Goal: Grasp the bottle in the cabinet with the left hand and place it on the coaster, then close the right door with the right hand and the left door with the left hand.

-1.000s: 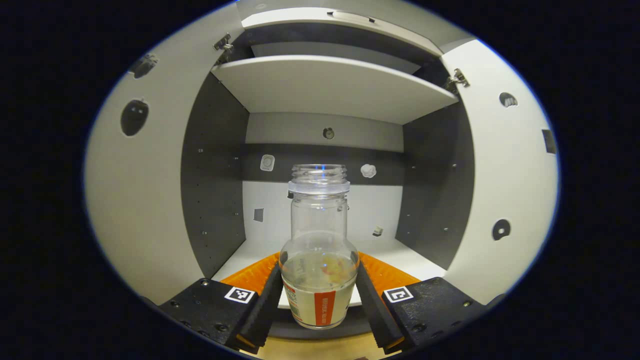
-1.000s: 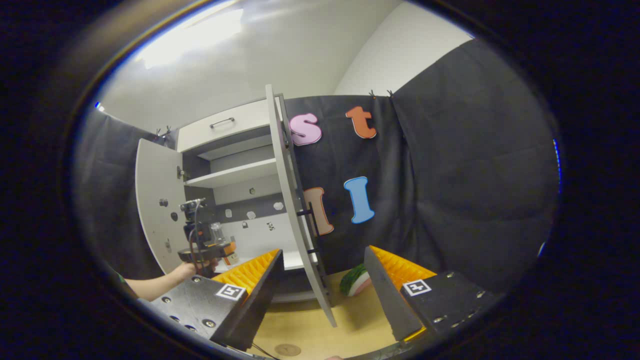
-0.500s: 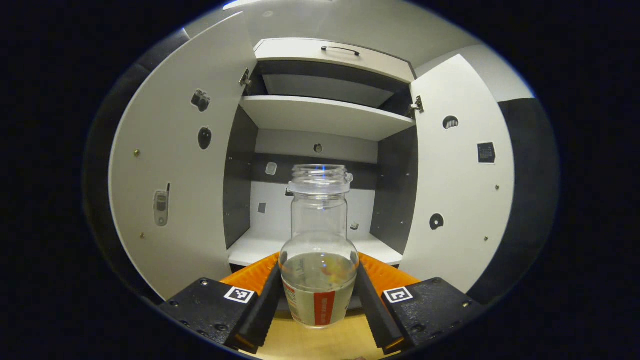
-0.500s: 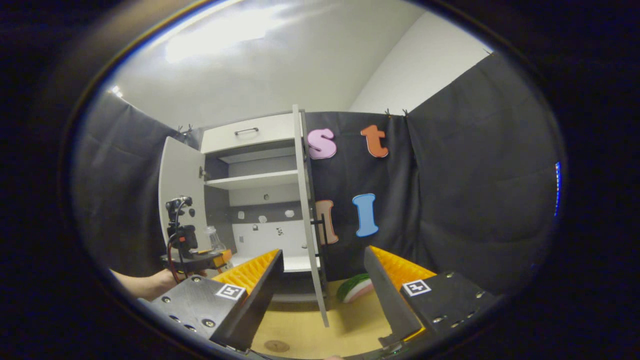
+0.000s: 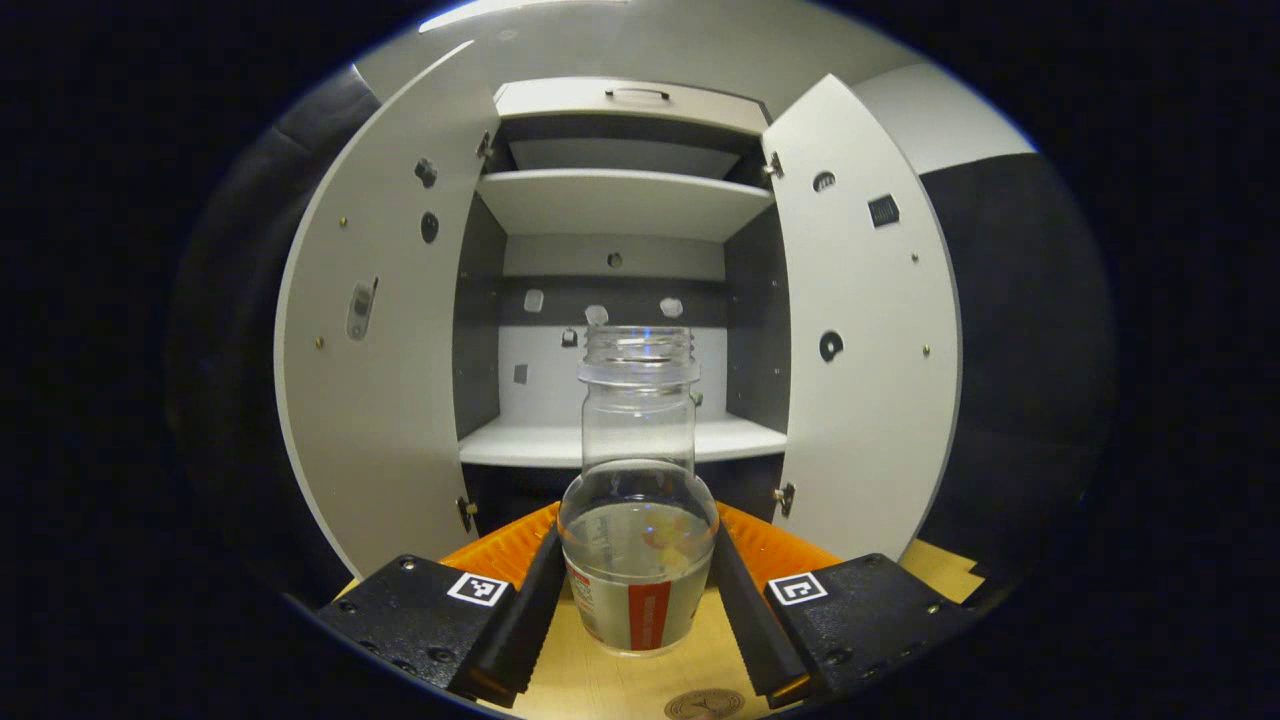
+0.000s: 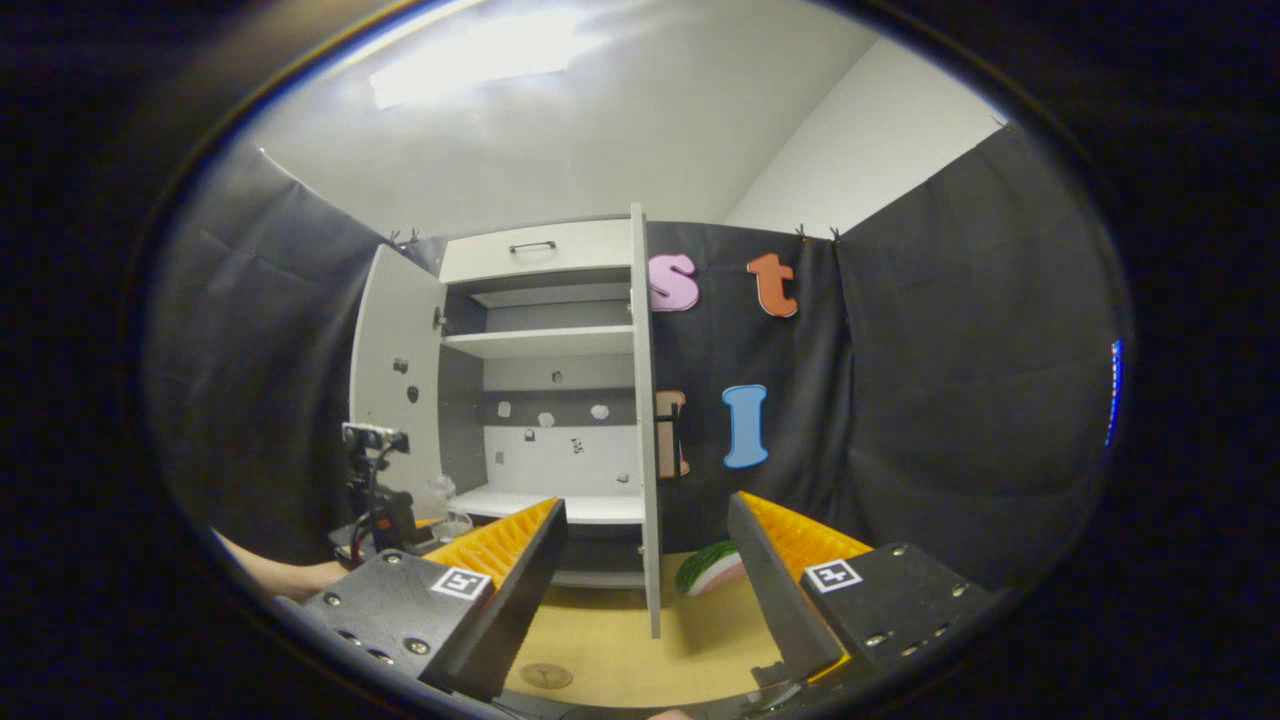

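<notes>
Left gripper view: clear, uncapped bottle [image 5: 638, 520], orange-striped label.

Left gripper [image 5: 638, 600] fingers full: bottle [image 5: 637, 520] clamped between them, upright, above bare bench [image 5: 600, 685], out of cabinet. Coaster [image 5: 704, 706] low at front edge of left gripper view, nothing on it.

Left door [image 5: 385, 360] and right door [image 5: 860, 340] both swung wide, flanking the cabinet mouth; open lane between them. Lower shelf [image 5: 620, 442] bare, upper shelf [image 5: 620, 195] bare.

Right gripper [image 6: 645, 590] fingers spread, nothing between them. Right door edge-on straight ahead, just past the gap. Watermelon-slice piece [image 6: 712, 568] on bench right of that door, near right finger. Bench in front open.
</notes>
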{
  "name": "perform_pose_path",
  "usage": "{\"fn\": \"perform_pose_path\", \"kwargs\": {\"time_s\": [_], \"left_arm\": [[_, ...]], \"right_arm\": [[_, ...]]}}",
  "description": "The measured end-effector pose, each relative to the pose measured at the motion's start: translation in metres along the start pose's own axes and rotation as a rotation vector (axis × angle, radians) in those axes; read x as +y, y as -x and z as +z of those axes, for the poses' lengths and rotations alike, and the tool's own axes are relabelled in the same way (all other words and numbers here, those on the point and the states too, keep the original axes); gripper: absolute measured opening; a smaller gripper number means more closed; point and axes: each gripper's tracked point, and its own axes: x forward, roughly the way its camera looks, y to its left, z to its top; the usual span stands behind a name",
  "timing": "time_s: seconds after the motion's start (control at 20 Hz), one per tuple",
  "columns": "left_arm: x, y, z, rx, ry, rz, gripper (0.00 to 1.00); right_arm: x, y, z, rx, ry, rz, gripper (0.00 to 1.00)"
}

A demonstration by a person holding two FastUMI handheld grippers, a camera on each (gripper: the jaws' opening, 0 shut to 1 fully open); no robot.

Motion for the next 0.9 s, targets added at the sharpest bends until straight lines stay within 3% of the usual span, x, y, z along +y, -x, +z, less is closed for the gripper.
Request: {"fn": "perform_pose_path", "kwargs": {"time_s": [0.3,0.55,0.7,0.9], "left_arm": [[-0.036,0.006,-0.104,0.040,-0.026,-0.124,0.80],[-0.061,0.015,-0.179,0.094,0.017,-0.206,0.80],[-0.066,0.016,-0.212,0.123,0.028,-0.225,0.80],[-0.083,0.020,-0.228,0.103,-0.007,-0.276,0.81]], "right_arm": [[0.014,-0.009,-0.034,0.036,-0.022,0.035,0.98],[0.010,-0.028,-0.066,0.062,0.005,0.033,0.98],[0.016,-0.039,-0.089,0.100,-0.032,0.063,0.98],[0.012,-0.056,-0.113,0.149,-0.004,0.047,0.98]]}}
